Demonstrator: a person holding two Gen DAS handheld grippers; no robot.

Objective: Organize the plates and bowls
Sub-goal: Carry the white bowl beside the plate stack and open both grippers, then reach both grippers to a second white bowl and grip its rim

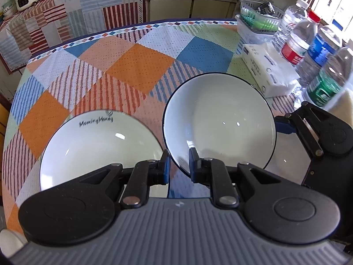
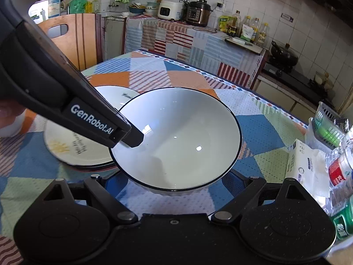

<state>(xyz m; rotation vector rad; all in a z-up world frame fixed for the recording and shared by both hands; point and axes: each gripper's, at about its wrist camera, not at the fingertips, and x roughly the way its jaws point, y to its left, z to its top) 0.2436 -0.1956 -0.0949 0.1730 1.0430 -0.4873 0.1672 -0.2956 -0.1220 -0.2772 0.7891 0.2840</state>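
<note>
A white bowl (image 1: 220, 121) with a dark rim is tilted above the patchwork tablecloth; it also shows in the right wrist view (image 2: 176, 139). My left gripper (image 1: 178, 165) pinches the bowl's near rim between its blue pads, one finger inside the bowl. A white plate (image 1: 99, 145) with printed writing lies flat to the left; it shows in the right wrist view (image 2: 77, 148) too. My right gripper (image 2: 174, 178) is open, its fingers spread beside the bowl's base, tips hidden under the bowl. It appears in the left wrist view (image 1: 317, 137) at the bowl's right side.
A tissue pack (image 1: 269, 70), several water bottles (image 1: 302, 42) and a plastic basket (image 1: 258, 17) stand along the table's right side. A wooden chair back (image 2: 72, 42) stands past the table's far left. A covered counter with appliances (image 2: 187, 35) lies behind.
</note>
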